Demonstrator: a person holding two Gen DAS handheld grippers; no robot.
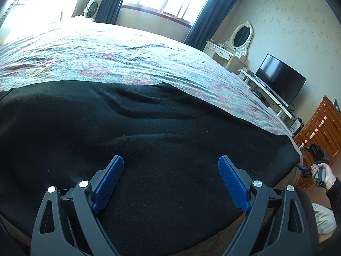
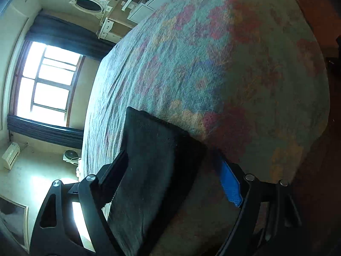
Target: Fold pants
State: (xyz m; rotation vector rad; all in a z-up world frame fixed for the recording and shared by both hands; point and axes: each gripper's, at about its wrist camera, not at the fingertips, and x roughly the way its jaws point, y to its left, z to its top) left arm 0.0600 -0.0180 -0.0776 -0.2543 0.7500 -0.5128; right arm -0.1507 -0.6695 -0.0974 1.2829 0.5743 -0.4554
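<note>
Black pants (image 1: 149, 132) lie spread along the near edge of the bed (image 1: 127, 49), one end reaching the bed's right corner, where fabric hangs past the edge. Left gripper (image 1: 170, 183) hovers over the middle of the cloth w/ jaws wide apart, nothing between the pads. Right gripper (image 2: 170, 170) is at that corner end, rolled sideways — jaws apart, the pants' end (image 2: 157, 160) sitting between them but not pinched; one finger is hidden behind the fabric, the blue pad (image 2: 231, 185) stands clear of it.

Risks, as I judge: closing now may catch only the top layer, since the cloth looks doubled, so the fold would drag uneven. The rolled wrist could twist the end when lifted. W/ the left not pinning anything, a pull from the right prob. slides the whole garment — or tips the overhang off the bed. Floral bedcover (image 2: 213, 64) could also get nipped w/ the pants.
</note>
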